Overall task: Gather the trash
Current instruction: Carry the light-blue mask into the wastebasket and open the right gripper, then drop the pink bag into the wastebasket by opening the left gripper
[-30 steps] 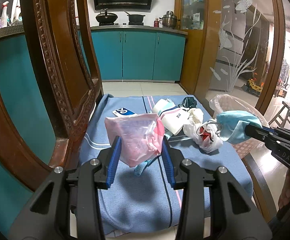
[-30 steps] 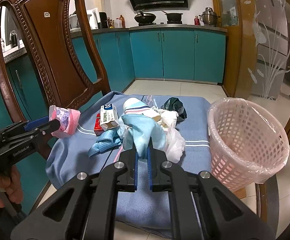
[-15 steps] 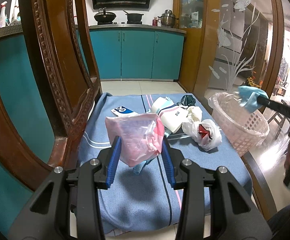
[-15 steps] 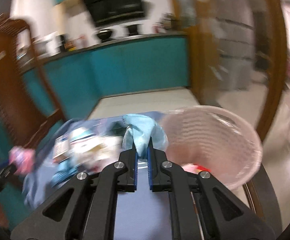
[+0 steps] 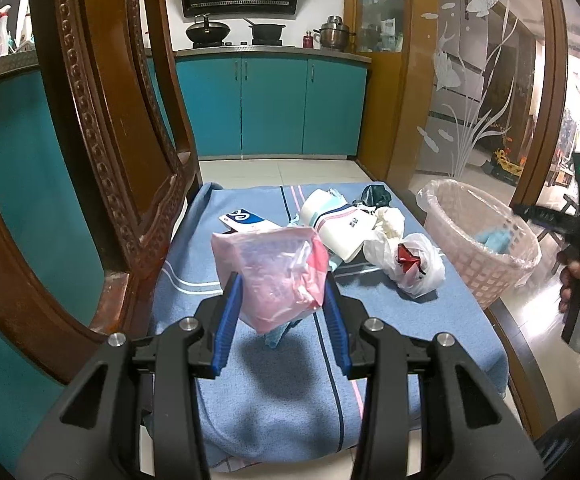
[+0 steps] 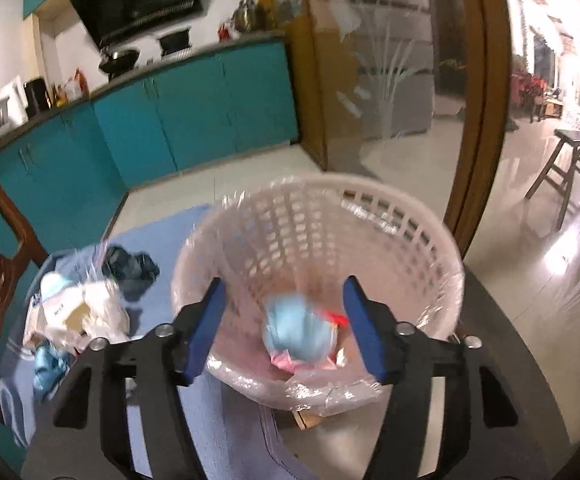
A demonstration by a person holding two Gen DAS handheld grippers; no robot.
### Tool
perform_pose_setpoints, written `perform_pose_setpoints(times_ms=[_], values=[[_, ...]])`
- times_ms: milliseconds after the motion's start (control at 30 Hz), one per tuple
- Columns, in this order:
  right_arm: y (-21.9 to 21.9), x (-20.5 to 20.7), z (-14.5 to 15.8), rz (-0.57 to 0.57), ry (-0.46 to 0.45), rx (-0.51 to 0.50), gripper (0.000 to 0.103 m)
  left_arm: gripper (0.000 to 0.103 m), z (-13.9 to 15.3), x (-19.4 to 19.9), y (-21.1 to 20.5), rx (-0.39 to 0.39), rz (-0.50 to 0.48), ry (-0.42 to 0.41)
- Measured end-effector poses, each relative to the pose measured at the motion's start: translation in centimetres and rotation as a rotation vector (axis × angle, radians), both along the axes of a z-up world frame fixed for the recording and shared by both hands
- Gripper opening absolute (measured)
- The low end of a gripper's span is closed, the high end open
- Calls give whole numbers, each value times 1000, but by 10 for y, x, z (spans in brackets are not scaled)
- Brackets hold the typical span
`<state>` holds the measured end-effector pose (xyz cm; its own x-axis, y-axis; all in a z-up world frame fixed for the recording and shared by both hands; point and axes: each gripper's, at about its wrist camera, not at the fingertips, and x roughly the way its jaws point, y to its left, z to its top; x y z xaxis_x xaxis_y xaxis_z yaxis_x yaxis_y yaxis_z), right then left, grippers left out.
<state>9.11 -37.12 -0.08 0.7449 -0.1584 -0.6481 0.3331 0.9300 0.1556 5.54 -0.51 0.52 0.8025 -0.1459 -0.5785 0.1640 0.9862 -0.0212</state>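
left gripper (image 5: 281, 300) jaws pinching pink bag (image 5: 273, 276) | right gripper (image 6: 285, 320) jaws spread wide over basket (image 6: 410, 240)

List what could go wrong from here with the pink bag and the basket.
1. The left gripper holds the pink bag only by its lower part; the thin plastic could slip out on the way to the basket.
2. The basket sits at the table's edge, beside the blue cloth; a bump from the open right gripper above it might tip it.
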Motion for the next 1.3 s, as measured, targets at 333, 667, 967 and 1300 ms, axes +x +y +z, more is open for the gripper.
perform_pose_setpoints(times_ms=[333,667,967,1300], values=[[-12,-75,62,-134,-328,52,95,39,-14,-4,-41,27,-136,15],[-50,-76,46,-259,-329,83,96,39,-7,25,-198,2,-374,2],[-78,-85,39,-340,-333,140,96,72,-4,90,-301,-44,-439,-60],[-61,-78,39,-250,-303,130,96,93,20,53,-195,-46,-267,-78]])
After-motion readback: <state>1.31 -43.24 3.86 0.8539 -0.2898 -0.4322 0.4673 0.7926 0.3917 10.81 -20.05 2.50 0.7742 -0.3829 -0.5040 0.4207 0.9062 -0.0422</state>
